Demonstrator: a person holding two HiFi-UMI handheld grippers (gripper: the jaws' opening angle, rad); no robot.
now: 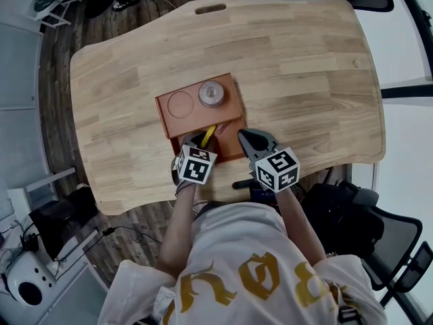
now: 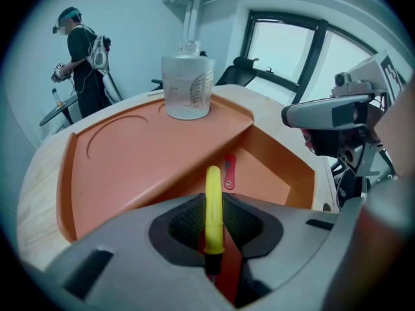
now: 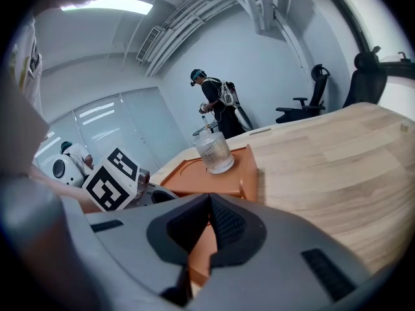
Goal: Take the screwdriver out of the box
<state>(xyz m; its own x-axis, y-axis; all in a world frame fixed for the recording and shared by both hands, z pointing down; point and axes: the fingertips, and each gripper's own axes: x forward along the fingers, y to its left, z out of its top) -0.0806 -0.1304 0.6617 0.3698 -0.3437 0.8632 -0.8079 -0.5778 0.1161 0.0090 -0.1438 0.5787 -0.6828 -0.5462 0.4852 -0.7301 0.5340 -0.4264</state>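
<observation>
An orange box (image 1: 164, 114) lies on the wooden table, with an open compartment at its near side. The screwdriver's yellow handle (image 1: 210, 132) sticks up out of that compartment. My left gripper (image 1: 197, 141) points steeply down into it and is shut on the yellow handle (image 2: 213, 206), which stands upright between the dark pads. My right gripper (image 1: 245, 136) rests just right of the compartment at the box's near right corner. Its jaws are shut with nothing between them (image 3: 209, 201). The screwdriver's shaft is hidden below the left jaws.
A clear glass jar (image 1: 211, 93) stands on the box's raised tray next to a round recess (image 1: 180, 103). A small red item (image 2: 229, 172) lies in the compartment. The table's front edge (image 1: 223, 193) is close behind both grippers. A person (image 2: 81, 50) stands far off.
</observation>
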